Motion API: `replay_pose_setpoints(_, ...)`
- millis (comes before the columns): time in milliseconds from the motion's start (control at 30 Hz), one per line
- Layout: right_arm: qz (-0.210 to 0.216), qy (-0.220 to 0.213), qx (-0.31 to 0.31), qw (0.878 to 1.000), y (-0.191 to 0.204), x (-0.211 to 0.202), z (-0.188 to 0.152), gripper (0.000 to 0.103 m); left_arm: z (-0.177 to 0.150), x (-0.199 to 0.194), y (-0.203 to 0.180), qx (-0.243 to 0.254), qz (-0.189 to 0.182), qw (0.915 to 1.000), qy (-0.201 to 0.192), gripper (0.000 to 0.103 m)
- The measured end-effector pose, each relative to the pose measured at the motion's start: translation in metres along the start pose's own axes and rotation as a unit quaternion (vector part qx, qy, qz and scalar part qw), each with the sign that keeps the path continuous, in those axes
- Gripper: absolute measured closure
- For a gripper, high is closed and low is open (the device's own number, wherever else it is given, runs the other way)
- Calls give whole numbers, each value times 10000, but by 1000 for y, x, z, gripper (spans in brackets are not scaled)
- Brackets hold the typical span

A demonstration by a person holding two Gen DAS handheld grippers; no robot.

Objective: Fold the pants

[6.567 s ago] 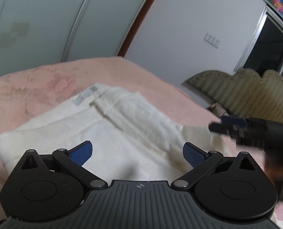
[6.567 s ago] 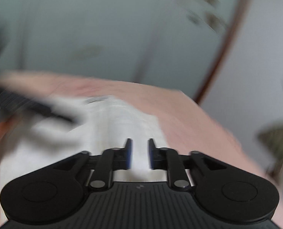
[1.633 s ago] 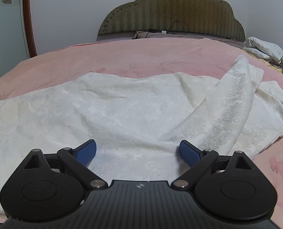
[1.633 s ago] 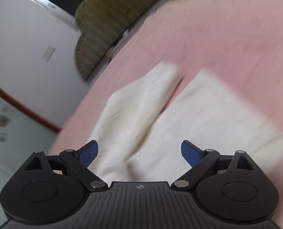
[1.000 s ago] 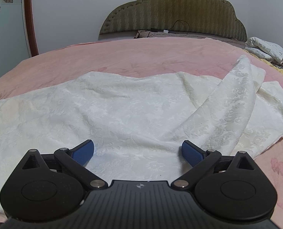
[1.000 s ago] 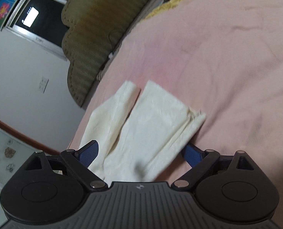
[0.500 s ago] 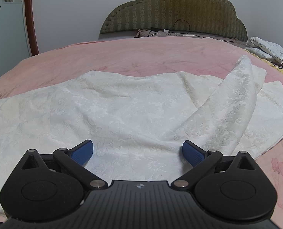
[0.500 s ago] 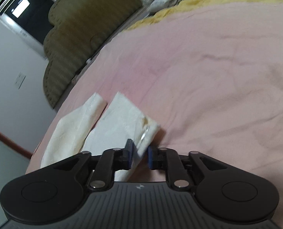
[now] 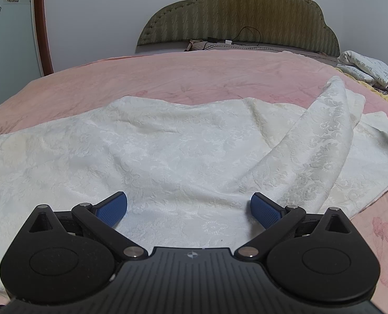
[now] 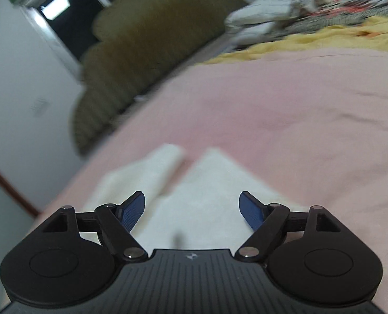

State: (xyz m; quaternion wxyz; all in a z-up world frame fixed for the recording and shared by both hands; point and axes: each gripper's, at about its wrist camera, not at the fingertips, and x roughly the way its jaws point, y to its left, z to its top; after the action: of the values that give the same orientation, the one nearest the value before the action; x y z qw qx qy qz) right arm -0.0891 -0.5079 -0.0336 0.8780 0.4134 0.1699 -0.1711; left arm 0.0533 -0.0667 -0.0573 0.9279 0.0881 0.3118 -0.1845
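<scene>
The cream pants lie spread on the pink bed, long axis running across your view from left to right. Your left tongs hover wide open over their middle. Your right tongs, empty and opening, sit nearer the leg ends.

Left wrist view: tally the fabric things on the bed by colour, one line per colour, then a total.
Cream: 1, the pants
Pink: 1, the bedspread
White with print: 1, the folded bedding at the far right
Yellow: 1, the blanket edge beside it
Total: 4
</scene>
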Motion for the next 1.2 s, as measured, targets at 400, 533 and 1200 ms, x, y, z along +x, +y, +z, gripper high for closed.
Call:
replay_pose_setpoints(400,672,1034,1261,9843,13,123,13,16,-1,0,1,-19,14,10000,17,0)
replay_pose_setpoints(533,665,847,1417,9840,17,123,17,16,-1,0,1,-22,14,10000,21,0)
replay_pose_setpoints(1200,1401,1888,-55,9720,148,191,45,9,-1,0,0,-53,15,10000,38,0)
